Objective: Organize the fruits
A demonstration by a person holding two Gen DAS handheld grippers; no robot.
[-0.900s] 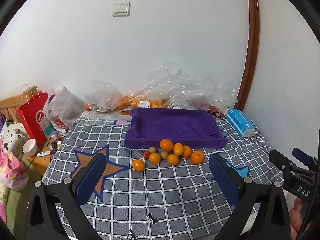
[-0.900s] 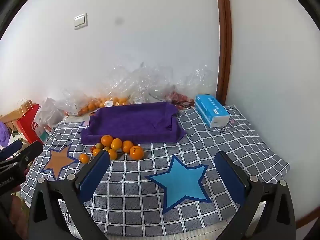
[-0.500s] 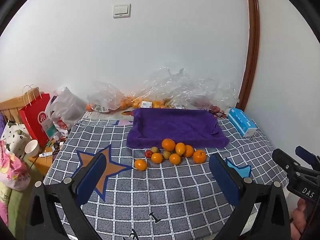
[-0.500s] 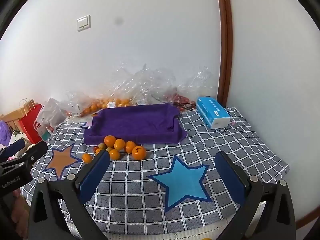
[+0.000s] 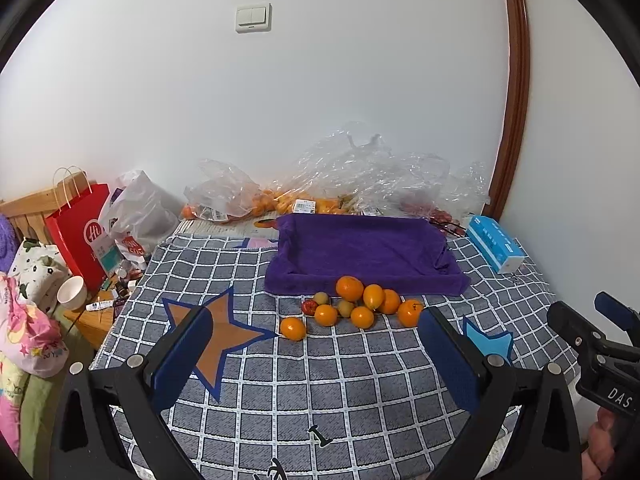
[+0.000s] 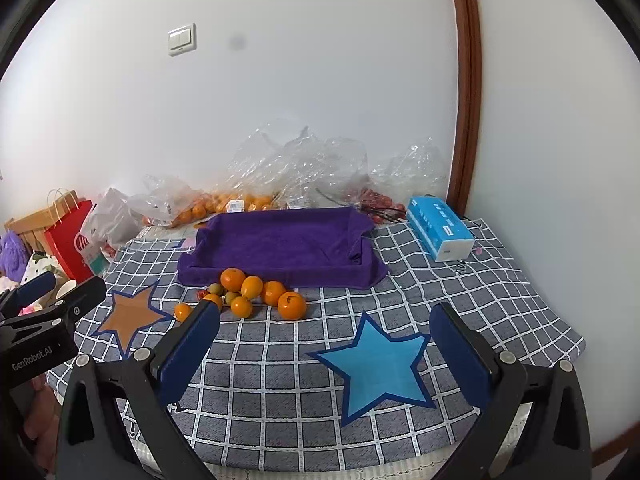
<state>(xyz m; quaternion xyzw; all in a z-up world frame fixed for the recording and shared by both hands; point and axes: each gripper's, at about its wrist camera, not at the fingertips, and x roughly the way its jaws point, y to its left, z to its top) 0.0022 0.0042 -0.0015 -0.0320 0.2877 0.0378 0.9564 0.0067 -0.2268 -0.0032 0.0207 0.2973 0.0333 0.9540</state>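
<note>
Several oranges (image 5: 349,288) (image 6: 292,305), two small greenish fruits (image 5: 321,298) and a small red fruit (image 5: 309,306) lie in a cluster on the checked cloth, just in front of a purple towel-lined tray (image 5: 362,252) (image 6: 280,242). My left gripper (image 5: 316,336) hovers open over the near part of the cloth, nothing between its blue pads. My right gripper (image 6: 326,328) is open too, above the blue star, its left finger (image 6: 188,344) covering part of the cluster. Each gripper shows at the edge of the other's view.
Clear plastic bags (image 5: 360,176) with more oranges and red fruits line the wall behind the tray. A blue tissue pack (image 5: 496,248) (image 6: 440,232) lies at the right. A red paper bag (image 5: 80,232), a white bowl (image 5: 72,292) and bedding crowd the left side.
Both views have shifted slightly, with the fruit cluster and tray sitting a little lower and closer in frame. Both grippers stay wide open.
</note>
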